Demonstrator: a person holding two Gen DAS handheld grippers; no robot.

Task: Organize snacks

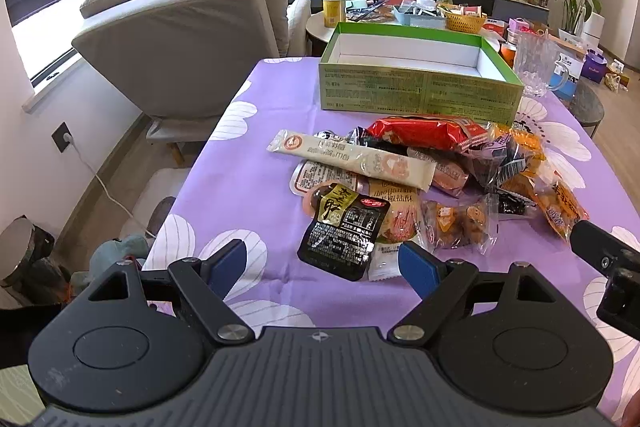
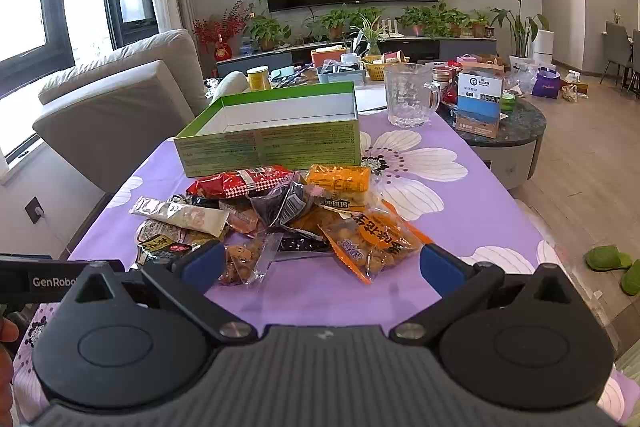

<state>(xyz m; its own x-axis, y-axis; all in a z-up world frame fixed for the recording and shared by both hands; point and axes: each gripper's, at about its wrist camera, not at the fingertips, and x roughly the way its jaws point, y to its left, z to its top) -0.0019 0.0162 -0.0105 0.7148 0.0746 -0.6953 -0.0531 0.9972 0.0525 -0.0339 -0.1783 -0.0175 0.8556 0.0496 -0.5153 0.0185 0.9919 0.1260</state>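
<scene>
A pile of snack packets lies on the purple flowered tablecloth. It holds a black packet, a long cream packet, a red packet and an orange peanut packet. Behind the pile stands an open green box, white and empty inside; it also shows in the right wrist view. My left gripper is open, just short of the black packet. My right gripper is open, its fingers on either side of the pile's near edge and the peanut packet.
A clear glass jug stands at the box's right end. A grey sofa is left of the table. A round side table with boxes stands to the right. Green slippers lie on the floor.
</scene>
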